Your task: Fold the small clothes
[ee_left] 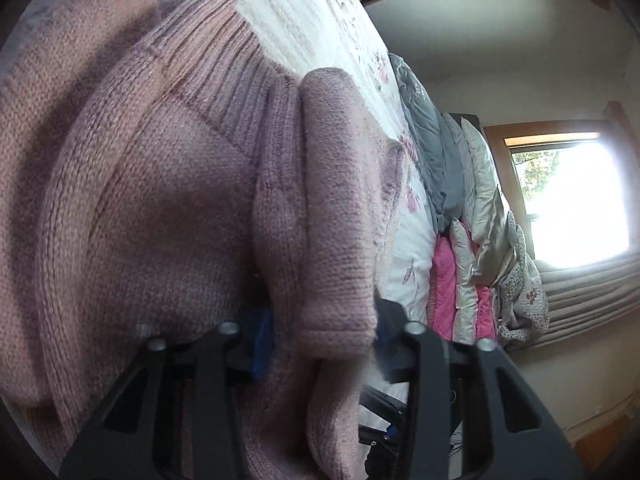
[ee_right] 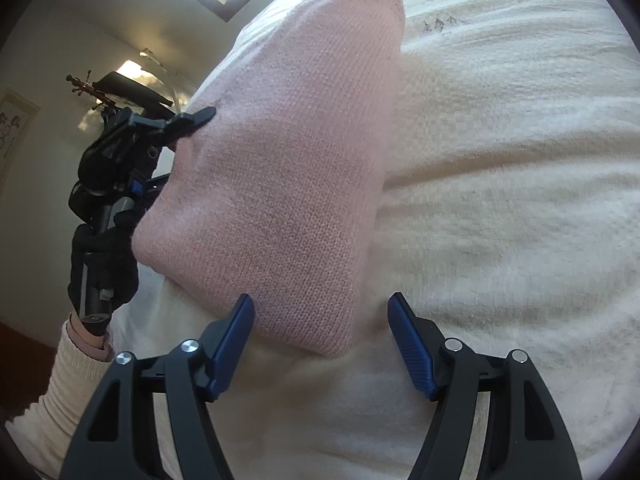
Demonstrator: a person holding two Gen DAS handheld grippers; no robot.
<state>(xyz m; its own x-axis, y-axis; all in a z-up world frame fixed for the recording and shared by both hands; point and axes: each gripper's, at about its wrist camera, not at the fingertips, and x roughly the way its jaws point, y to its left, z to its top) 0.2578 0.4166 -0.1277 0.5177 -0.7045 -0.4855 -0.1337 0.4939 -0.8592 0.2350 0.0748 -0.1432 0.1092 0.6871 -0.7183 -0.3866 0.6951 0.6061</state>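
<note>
On the cream quilted bedspread (ee_right: 500,208), ribbed pink knit sweater (ee_right: 280,184), seemingly clamped in left gripper (ee_left: 320,340); right gripper (ee_right: 320,336) agape.

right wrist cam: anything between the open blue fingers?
Right hand-held gripper is open; the near corner of the pink knit sweater lies between them on the white bedspread, unpinched, in the right wrist view.

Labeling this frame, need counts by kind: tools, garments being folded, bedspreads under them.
Tools: 2, left tool and right tool
Pink knit sweater: 1
White floral bedspread: 1
Total: 4
</note>
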